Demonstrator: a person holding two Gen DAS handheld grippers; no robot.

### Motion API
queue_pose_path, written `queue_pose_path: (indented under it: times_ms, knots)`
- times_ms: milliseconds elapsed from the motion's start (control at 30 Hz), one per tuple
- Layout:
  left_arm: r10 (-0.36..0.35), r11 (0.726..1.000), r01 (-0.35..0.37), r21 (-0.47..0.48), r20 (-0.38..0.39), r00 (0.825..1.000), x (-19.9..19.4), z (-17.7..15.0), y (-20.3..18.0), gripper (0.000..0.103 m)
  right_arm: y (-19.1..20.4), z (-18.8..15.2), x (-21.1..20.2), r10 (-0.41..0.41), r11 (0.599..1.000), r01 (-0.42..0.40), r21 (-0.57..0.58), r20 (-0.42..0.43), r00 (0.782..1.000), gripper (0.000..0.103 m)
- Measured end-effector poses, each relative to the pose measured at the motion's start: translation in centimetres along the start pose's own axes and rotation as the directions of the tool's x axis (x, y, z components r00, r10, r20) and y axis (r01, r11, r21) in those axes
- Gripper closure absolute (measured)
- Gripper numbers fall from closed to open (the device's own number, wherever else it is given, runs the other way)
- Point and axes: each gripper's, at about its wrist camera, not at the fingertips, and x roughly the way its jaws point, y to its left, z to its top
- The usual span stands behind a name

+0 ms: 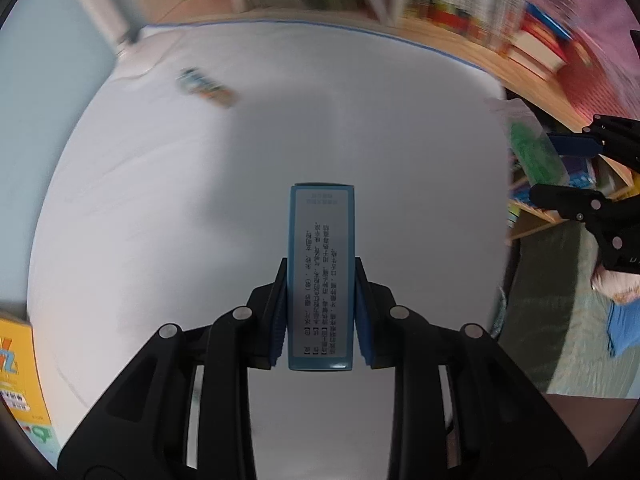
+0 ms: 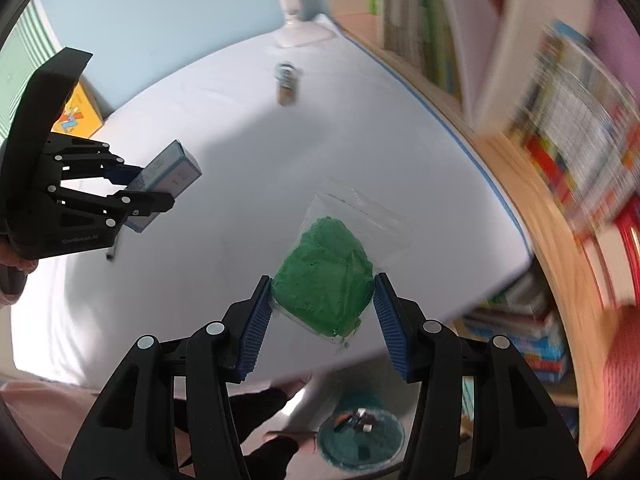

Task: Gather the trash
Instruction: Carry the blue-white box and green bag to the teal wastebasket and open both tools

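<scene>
Now | left gripper [image 1: 321,312] clamps a blue box [image 1: 321,276] above the white table [image 1: 200,208] | right gripper [image 2: 322,312] pinches a green-filled bag [image 2: 326,276] near the table's right edge

1. The box [image 1: 321,276] sits between the jaws of the left gripper [image 1: 321,312], above the surface [image 1: 360,128].
2. The bag [image 2: 326,276] sits between the jaws of the right gripper [image 2: 323,320], above the near edge of the surface.
3. In the right wrist view the left gripper is to the left of the bag, well apart.
4. A small wrapper [image 2: 287,84] lies on the surface, farther back (blurred).
5. A bin [image 2: 360,436] stands on the floor below the surface's edge, beneath the right gripper.
6. Shelves of books [image 2: 568,128] stand to the right of the surface.
</scene>
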Motion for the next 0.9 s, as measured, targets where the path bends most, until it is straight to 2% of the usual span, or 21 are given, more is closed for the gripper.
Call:
queue_pose_path:
  times_ms: [467,900]
  knots:
    - [-0.057,0.983,0.058,0.176,-0.007,0.998,-0.9,-0.3,-13.8,0.077,-4.7,-11.2,-5.6,-0.061,0.984,0.058,0.170,0.011,0.998,0.051]
    - [-0.092,0.945,0.104,0.310,-0.055,0.994,-0.5,-3.4,-24.5,0.077,-7.3,-21.5,-9.0,-0.091,0.947,0.091,0.309,-0.015,0.996,0.051]
